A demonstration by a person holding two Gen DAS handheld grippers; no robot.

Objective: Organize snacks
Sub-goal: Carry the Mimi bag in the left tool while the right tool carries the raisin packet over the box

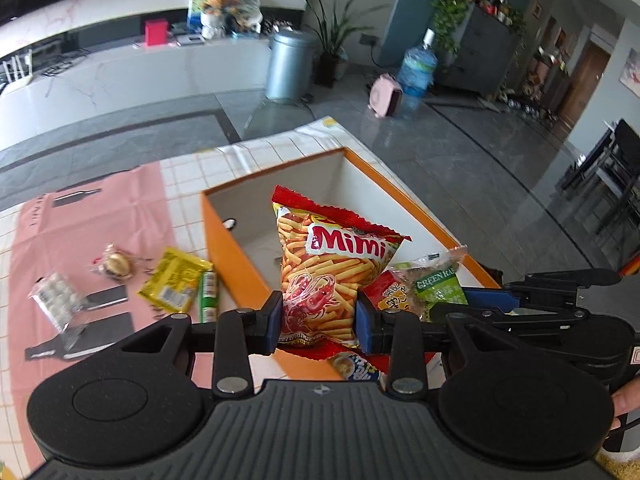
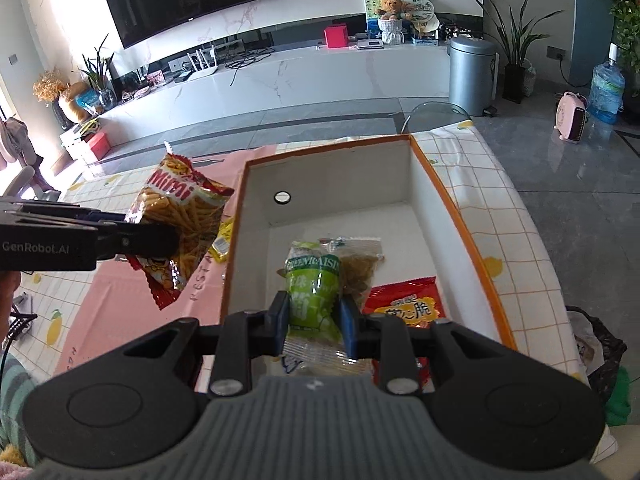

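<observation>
My left gripper (image 1: 318,320) is shut on the lower part of a red and yellow Mimi snack bag (image 1: 332,264), held upright over the near wall of an orange box (image 1: 224,236) with a white inside. In the right wrist view that bag (image 2: 184,208) hangs left of the box (image 2: 456,216), gripped by the left gripper (image 2: 160,240). My right gripper (image 2: 314,316) is shut on a green raisin packet (image 2: 312,284) above the box floor. A red snack packet (image 2: 408,304) lies in the box near its right wall. The right gripper (image 1: 452,304) and green packet (image 1: 436,284) also show in the left wrist view.
Left of the box, on a pink mat (image 1: 88,232), lie a yellow packet (image 1: 174,280), a green tube (image 1: 209,292), a white blister pack (image 1: 56,300) and a wrapped round sweet (image 1: 116,266). A dark bag (image 2: 600,344) hangs off the table's right edge.
</observation>
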